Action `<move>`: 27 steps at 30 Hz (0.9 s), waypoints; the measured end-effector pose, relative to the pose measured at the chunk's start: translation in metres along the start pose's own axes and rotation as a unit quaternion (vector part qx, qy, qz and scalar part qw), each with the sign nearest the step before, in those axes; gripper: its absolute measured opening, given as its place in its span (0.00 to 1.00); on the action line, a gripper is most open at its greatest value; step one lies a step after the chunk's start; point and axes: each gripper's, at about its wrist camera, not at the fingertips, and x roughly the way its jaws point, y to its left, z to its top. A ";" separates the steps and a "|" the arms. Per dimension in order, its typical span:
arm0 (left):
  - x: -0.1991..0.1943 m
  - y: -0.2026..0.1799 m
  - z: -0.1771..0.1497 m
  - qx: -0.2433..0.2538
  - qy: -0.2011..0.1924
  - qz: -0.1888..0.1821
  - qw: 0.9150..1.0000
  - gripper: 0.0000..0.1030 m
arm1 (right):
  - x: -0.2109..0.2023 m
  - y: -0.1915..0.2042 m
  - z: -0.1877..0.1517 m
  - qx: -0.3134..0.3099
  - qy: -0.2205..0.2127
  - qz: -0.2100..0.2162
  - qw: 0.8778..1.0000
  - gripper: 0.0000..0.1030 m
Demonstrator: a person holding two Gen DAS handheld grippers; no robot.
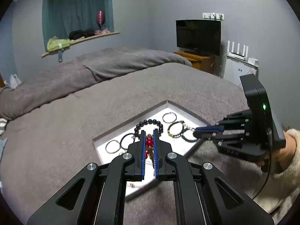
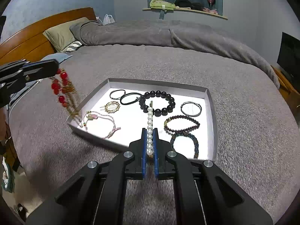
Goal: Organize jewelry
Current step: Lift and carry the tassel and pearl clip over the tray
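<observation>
A white shallow tray (image 2: 211, 112) lies on the grey bed and holds several bracelets, among them a black bead bracelet (image 2: 159, 103). My left gripper (image 1: 149, 134) is shut on a red bead and gold chain piece (image 1: 149, 142); in the right wrist view the left gripper (image 2: 56, 67) holds this piece (image 2: 63, 90) dangling above the tray's left edge. My right gripper (image 2: 149, 131) is shut on a pearl hair clip (image 2: 149, 129) that sticks forward over the tray's near side. In the left wrist view the right gripper (image 1: 196, 131) reaches over the tray's right corner (image 1: 168, 103).
The grey blanket (image 2: 168, 61) covers the bed all around the tray. A wooden headboard (image 2: 28, 37) and pillow are at the far left. A TV (image 1: 198, 35) on a wooden stand and a white appliance (image 1: 238, 69) stand beyond the bed.
</observation>
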 end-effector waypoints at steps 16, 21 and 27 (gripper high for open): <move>0.086 -0.005 0.001 -0.005 0.051 -0.064 0.997 0.08 | 0.061 -0.010 0.006 0.010 0.071 0.024 0.997 0.06; 0.112 0.005 -0.013 -0.027 0.080 -0.072 0.994 0.08 | 0.079 -0.014 0.007 0.019 0.110 0.038 0.993 0.06; 0.131 0.019 -0.021 -0.038 0.096 -0.047 0.994 0.08 | 0.089 -0.013 0.005 0.019 0.124 0.041 0.991 0.06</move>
